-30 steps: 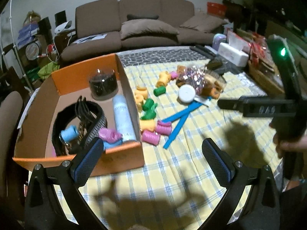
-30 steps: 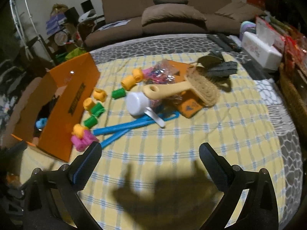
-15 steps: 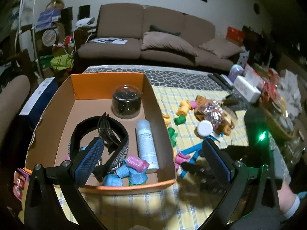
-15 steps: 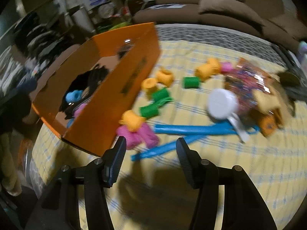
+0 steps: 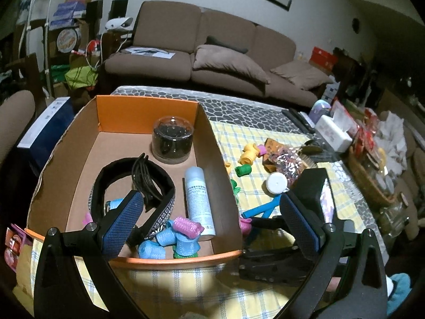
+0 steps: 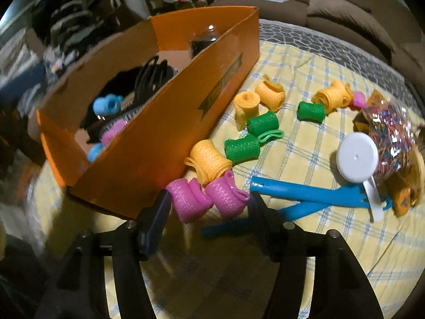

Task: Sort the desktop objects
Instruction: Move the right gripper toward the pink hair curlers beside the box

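While right gripper (image 6: 209, 210) fingers open around pink rollers (image 6: 207, 196), left gripper (image 5: 212, 218) wide, empty.

Both wrist views over box (image 5: 220, 159)

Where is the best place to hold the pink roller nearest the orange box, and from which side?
Grip the pink roller across its round mesh middle, from above. It lies on its side, touching a second pink roller, so one pad must slip between them. The right hand-held gripper already straddles both, opening.
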Demonstrator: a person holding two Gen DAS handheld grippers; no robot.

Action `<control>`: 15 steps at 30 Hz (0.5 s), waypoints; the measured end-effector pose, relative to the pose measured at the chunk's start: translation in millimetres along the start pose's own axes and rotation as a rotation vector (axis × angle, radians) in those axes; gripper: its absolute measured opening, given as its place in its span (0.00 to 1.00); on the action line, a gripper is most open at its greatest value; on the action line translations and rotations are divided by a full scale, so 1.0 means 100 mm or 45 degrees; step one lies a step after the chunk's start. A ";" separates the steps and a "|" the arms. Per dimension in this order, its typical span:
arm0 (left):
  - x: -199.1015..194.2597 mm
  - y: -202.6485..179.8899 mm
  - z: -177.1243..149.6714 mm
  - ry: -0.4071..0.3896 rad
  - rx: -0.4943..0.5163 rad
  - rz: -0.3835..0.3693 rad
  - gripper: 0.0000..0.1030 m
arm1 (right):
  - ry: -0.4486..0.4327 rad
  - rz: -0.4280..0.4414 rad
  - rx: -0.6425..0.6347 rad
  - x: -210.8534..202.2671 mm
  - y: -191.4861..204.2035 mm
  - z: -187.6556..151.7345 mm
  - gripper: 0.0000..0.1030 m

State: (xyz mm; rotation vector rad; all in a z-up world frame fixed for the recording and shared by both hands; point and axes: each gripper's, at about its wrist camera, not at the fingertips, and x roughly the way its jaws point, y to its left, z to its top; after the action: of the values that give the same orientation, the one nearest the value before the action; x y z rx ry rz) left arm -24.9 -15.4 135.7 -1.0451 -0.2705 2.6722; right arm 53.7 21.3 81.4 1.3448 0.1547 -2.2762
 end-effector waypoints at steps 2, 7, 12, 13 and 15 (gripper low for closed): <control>-0.01 0.01 0.00 -0.005 -0.009 -0.005 1.00 | 0.008 -0.010 -0.005 0.04 0.01 0.01 0.65; -0.03 0.00 0.00 -0.006 -0.013 -0.012 1.00 | 0.001 -0.025 -0.053 0.08 0.03 0.00 0.64; -0.05 -0.02 0.01 -0.009 -0.010 -0.017 1.00 | 0.011 -0.021 -0.071 0.06 0.03 -0.01 0.57; -0.06 -0.02 0.01 -0.011 -0.009 -0.018 1.00 | 0.013 -0.020 -0.067 0.04 0.02 -0.02 0.50; -0.06 -0.03 0.02 -0.014 -0.004 -0.021 1.00 | 0.031 0.000 -0.046 0.00 -0.06 -0.03 0.03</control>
State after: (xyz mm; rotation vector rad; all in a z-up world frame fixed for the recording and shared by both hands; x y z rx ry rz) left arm -21.4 -14.4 141.2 -1.0252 -0.2844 2.6642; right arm 53.3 27.3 78.6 1.3547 0.2028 -2.2471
